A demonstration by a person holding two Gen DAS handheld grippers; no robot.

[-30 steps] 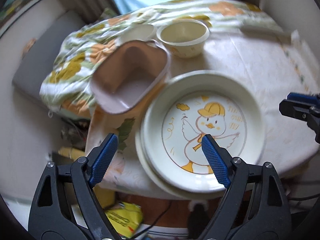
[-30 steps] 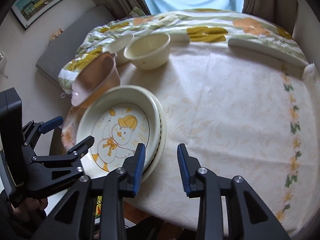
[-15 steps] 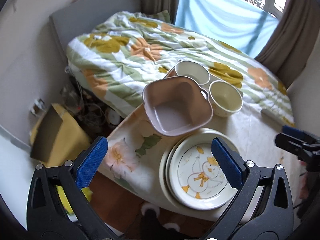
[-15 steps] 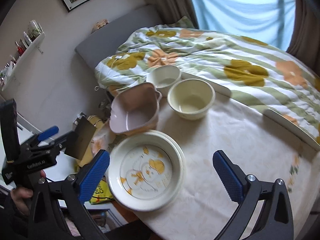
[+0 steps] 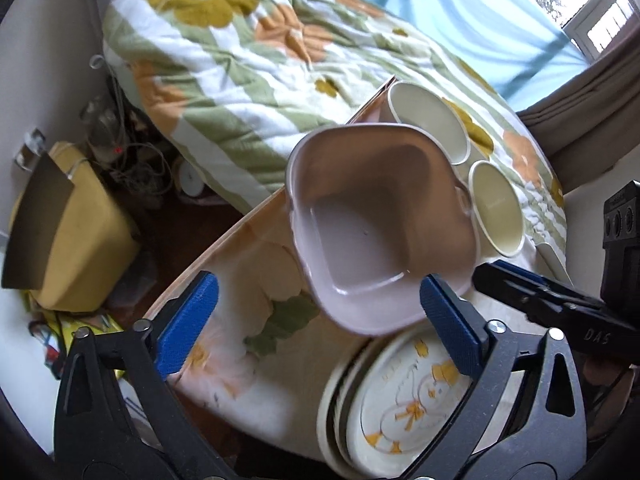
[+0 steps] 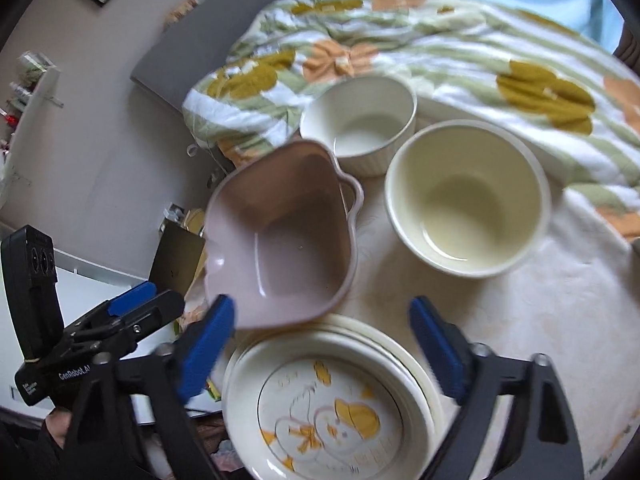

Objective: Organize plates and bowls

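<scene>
Round table with a pale floral cloth point(image 6: 560, 320), set against a bed with a flowered quilt point(image 5: 248, 52). Pink square bowl with lug handles point(image 6: 288, 240) leans on the rim of the stacked duck-print plates point(image 6: 332, 412), which lie nearest both tools. Beyond the pink bowl stand a cream round bowl point(image 6: 468, 200) and a white ribbed bowl point(image 6: 360, 120). Left gripper point(image 5: 316, 320) and right gripper point(image 6: 320, 352) are empty, jaws wide but closing, both short of the pink bowl's near corner.

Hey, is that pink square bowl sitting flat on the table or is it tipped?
Tipped. The pink square bowl leans with one edge propped on the duck plate stack's rim.
</scene>
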